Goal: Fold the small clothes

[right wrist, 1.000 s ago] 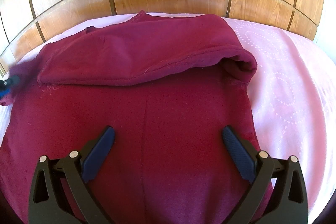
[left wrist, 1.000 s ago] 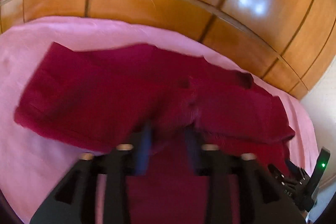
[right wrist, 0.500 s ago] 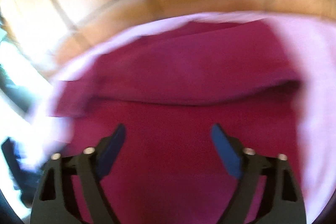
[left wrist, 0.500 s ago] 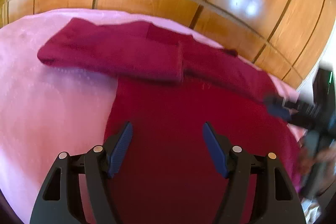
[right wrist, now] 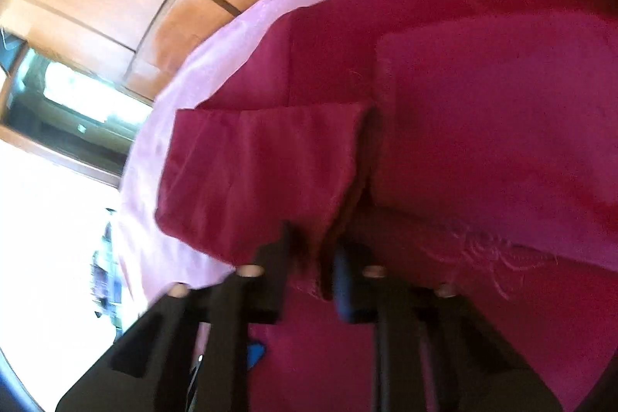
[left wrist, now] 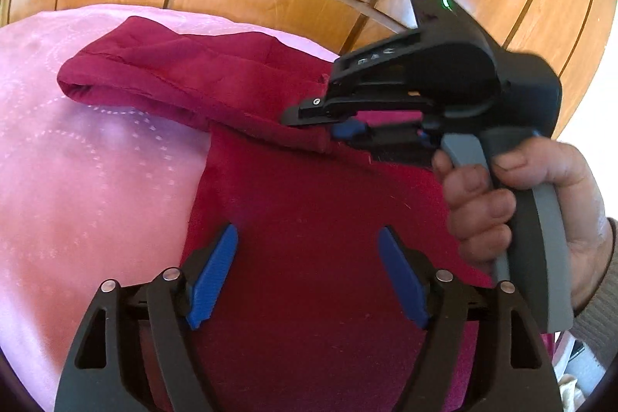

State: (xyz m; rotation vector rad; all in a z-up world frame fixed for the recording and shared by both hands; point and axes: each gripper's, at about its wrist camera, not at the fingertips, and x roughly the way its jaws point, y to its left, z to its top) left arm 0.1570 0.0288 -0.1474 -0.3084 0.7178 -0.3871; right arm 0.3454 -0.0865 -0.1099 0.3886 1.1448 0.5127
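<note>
Right wrist view: our right gripper [right wrist: 313,253] is clamped on a thin pinch of the maroon garment [right wrist: 483,126] at lower centre; it could slip. Our left gripper [left wrist: 307,269], jaws opening, hovers over cloth on the pink bed [left wrist: 77,161].

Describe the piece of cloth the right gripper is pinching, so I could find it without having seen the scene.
A pink bedsheet lies below wooden panelling, with a dark red garment spread on it. The garment's far part is folded over in a band; the right gripper is shut on that folded edge, where the layers double.
</note>
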